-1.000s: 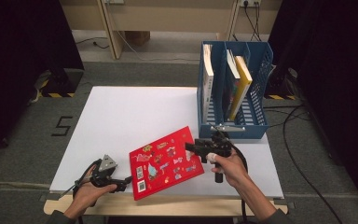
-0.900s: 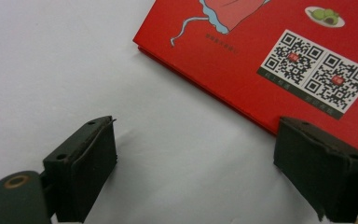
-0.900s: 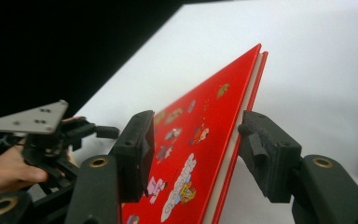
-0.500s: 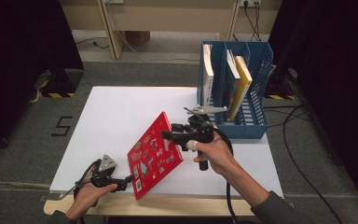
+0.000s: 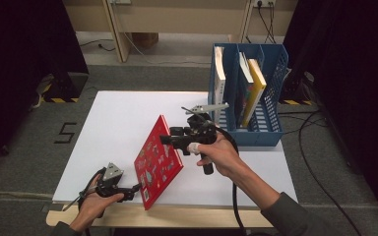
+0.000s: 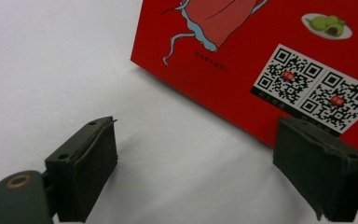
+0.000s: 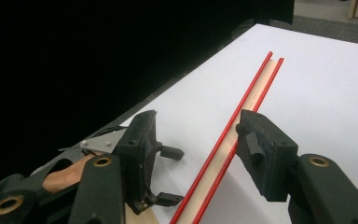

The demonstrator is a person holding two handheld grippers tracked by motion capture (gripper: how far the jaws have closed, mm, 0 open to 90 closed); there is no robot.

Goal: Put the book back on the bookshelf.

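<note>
A red picture book (image 5: 157, 157) stands tilted on its lower edge near the front of the white table (image 5: 123, 113). My right gripper (image 5: 170, 136) straddles its raised edge. In the right gripper view the book's page edge (image 7: 242, 107) runs between the jaws of my right gripper (image 7: 198, 126). It rests against the right-hand jaw, with a clear gap to the other. My left gripper (image 5: 135, 191) lies low at the table's front, open, with nothing between its jaws. In the left gripper view the book's bottom corner with its QR codes (image 6: 307, 88) lies just beyond my left gripper (image 6: 196, 130).
A blue slotted rack (image 5: 256, 137) stands at the table's right side. It holds a white book (image 5: 220, 73), a yellow book (image 5: 256, 88) and others upright. The table's wooden front edge (image 5: 187, 216) runs just behind the red book. A cable trails off the right forearm.
The red book lay nearly flat and now stands steeply on its edge. The right hand rose and swung left with the book's upper edge. The left hand kept still.
</note>
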